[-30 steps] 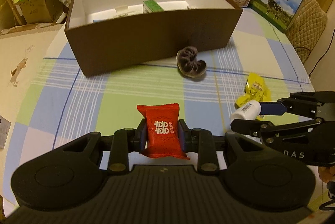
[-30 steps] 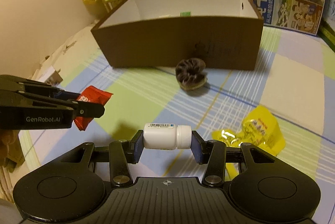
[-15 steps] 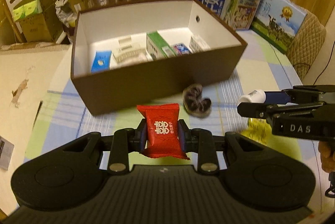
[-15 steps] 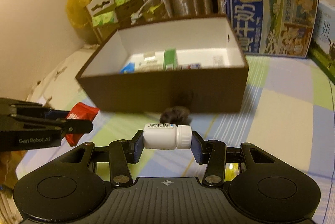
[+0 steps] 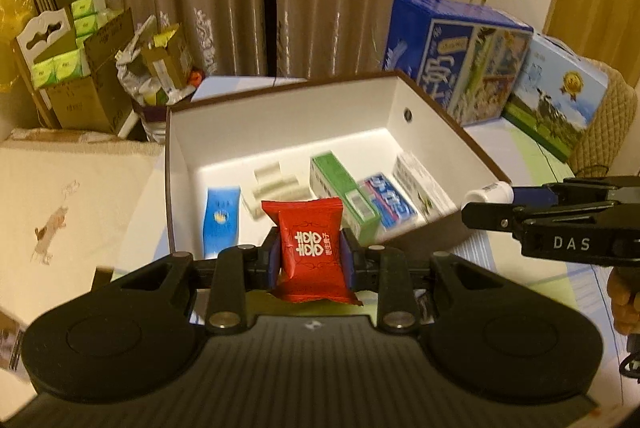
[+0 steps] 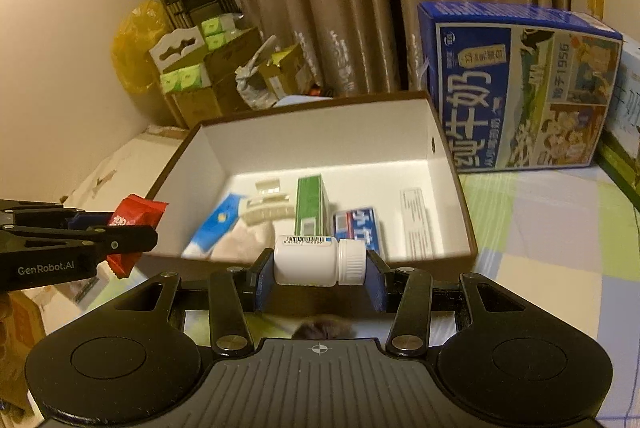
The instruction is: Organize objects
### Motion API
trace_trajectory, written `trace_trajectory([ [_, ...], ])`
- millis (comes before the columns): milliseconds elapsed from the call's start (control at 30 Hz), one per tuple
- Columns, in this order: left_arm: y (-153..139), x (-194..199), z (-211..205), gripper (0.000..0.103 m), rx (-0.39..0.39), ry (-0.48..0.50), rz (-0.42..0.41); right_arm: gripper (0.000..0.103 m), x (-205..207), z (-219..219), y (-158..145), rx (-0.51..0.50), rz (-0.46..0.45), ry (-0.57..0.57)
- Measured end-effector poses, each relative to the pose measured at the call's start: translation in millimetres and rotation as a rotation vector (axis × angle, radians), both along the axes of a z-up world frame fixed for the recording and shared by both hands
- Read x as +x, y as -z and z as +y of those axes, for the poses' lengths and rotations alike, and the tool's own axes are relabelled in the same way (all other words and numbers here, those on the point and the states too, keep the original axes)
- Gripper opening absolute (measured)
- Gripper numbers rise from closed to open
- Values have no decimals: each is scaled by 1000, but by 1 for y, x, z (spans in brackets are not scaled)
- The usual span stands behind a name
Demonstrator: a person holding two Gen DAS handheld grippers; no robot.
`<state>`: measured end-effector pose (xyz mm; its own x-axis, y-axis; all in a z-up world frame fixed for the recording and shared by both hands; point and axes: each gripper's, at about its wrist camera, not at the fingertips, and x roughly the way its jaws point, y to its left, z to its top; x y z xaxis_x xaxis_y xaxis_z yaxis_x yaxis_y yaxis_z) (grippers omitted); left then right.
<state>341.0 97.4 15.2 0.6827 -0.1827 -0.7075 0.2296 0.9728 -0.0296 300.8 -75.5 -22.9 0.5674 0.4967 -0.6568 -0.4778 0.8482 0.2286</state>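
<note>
Holding a red snack packet (image 5: 310, 248), your left gripper (image 5: 311, 260) has its fingers (image 5: 273, 260) closed on the packet's two side edges, with the packet upright between them. The packet sits above the near wall of the brown box (image 5: 436, 115), at the box's near-left area as seen from the left wrist view.

Your right gripper (image 6: 319, 274) holds a white pill bottle (image 6: 316, 262) lying sideways, cap to the right; its fingers (image 6: 262, 282) press the bottle's base and cap. The bottle hangs just short of the box's near wall, toward its right half.

The box stands open on the surface (image 6: 552, 228), which is covered with a plaid cloth. Inside the box, on the white floor, you can see:
- a blue sachet (image 5: 220, 222) at the left;
- a pale hair clip (image 5: 276, 187) beside it;
- a green carton (image 5: 340, 195) near the middle;
- a blue-and-red toothpaste box (image 5: 390, 201) touching the carton's right side;
- a white leaflet box (image 5: 420, 183) along the right wall.

A blue milk carton (image 6: 516, 83) stands behind the box's far-right corner. A dark furry item (image 6: 322, 330) lies on the surface below the right gripper; its shape is blurred.
</note>
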Motion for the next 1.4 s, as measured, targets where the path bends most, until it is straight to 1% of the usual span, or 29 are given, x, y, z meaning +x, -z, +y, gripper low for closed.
trace_trajectory([
  [233, 7, 46, -5, 25, 5, 5, 11, 44, 41, 17, 7, -29, 20, 18],
  [500, 32, 97, -13, 25, 21, 14, 51, 44, 91, 34, 25, -57, 61, 48],
  [633, 45, 122, -13, 25, 22, 7, 78, 44, 110, 40, 35, -67, 69, 52],
  [833, 57, 156, -15, 25, 27, 6, 85, 44, 134, 44, 47, -62, 105, 75],
  [1133, 71, 201, -21, 25, -1, -10, 104, 44, 157, 47, 54, -47, 133, 97],
  [1267, 73, 211, -25, 26, -10, -6, 106, 44, 161, 47, 56, -43, 138, 100],
  [1333, 74, 213, -27, 26, -6, -6, 94, 44, 161, 47, 56, -42, 139, 100],
  [1400, 74, 215, -28, 30, -4, 2, 97, 44, 162, 45, 56, -39, 138, 101],
])
